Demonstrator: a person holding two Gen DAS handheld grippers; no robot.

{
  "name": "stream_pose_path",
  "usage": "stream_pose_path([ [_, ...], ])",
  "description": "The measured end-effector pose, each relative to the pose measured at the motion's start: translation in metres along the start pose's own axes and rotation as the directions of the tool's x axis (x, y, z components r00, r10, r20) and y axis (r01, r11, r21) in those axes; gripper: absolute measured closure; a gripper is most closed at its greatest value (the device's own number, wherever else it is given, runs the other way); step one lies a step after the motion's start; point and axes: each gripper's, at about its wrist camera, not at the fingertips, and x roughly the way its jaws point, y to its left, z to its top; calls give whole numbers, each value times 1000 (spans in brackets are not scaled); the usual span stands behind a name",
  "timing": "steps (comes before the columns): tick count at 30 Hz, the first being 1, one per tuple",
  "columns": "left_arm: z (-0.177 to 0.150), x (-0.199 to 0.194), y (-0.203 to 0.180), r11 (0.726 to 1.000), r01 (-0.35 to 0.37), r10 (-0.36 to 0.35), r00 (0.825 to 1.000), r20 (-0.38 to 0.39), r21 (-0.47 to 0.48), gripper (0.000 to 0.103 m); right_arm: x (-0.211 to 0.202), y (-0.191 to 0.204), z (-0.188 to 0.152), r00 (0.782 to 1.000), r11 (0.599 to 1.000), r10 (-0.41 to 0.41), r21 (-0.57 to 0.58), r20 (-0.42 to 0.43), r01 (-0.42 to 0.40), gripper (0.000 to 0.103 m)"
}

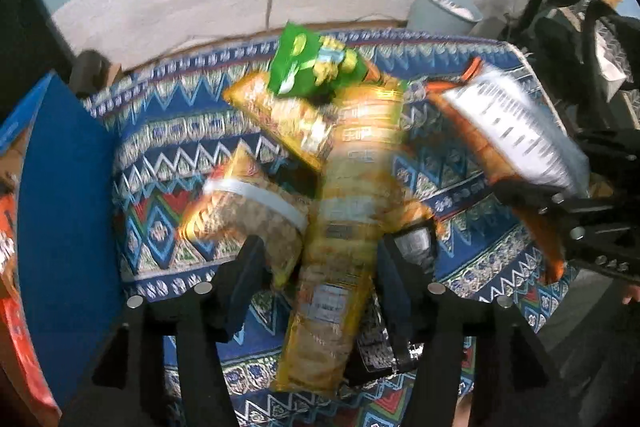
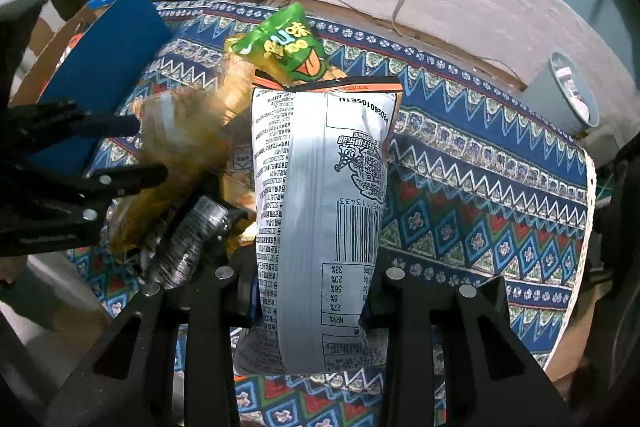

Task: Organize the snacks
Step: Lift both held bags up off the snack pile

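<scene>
The blue patterned tablecloth with zigzag and diamond bands (image 2: 460,163) fills the floor of both views, and on it sits the heap of snacks. At its left edge stands the blue-sided cardboard box (image 1: 64,227), open at the top, with an orange packet (image 1: 12,287) just showing inside it in the left wrist view.

Biggest of the snacks is the silver-backed orange-edged chip bag with black print and a barcode (image 2: 320,211). The right gripper (image 2: 308,291) has it pinched at its lower end, jaws closed tight on the foil, the bag rising away from the fingers above the cloth. From the left wrist view the same bag (image 1: 516,131) hangs at the right, clamped in that black gripper.

Next, the long yellow tube-shaped packet (image 1: 344,227), blurred, running lengthwise between the left gripper (image 1: 320,267) fingers. Those jaws stand apart, a gap on each side, so no squeeze on it. It lies across the pile, its far end up against the green pouch.

Beside it to the left, a golden bag with a white band (image 1: 248,211), smeared by motion, and a flat yellow packet (image 1: 288,119) behind.

On top at the far end, the small green pouch with a cartoon tongue (image 2: 284,47), leaning on the packets beneath.

Smallest, a clear crinkled plastic bottle (image 2: 192,239) lying low beside the silver bag.
</scene>
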Motion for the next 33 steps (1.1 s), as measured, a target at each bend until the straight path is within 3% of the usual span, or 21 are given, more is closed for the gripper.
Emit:
stream_pose_path([
  [9,-4,14,-7,997,71,-71,996,-49,-3,40,-2,-2,2,1000,1000,7,6,5,-7,69],
  [15,-7,25,-20,997,39,-35,997,-65,65,38,-2,-4,1,1000,1000,6,8,2,-6,69],
  [18,-8,28,-23,996,14,-9,998,-57,83,59,-1,-7,-1,1000,1000,4,14,0,-4,69],
  [22,-7,24,-24,995,7,-2,999,-43,104,71,0,-9,-3,1000,1000,2,20,-5,-2,69],
  [33,-7,-11,-26,988,-33,33,999,4,151,72,-8,-5,-1,1000,1000,5,13,20,-5,69],
])
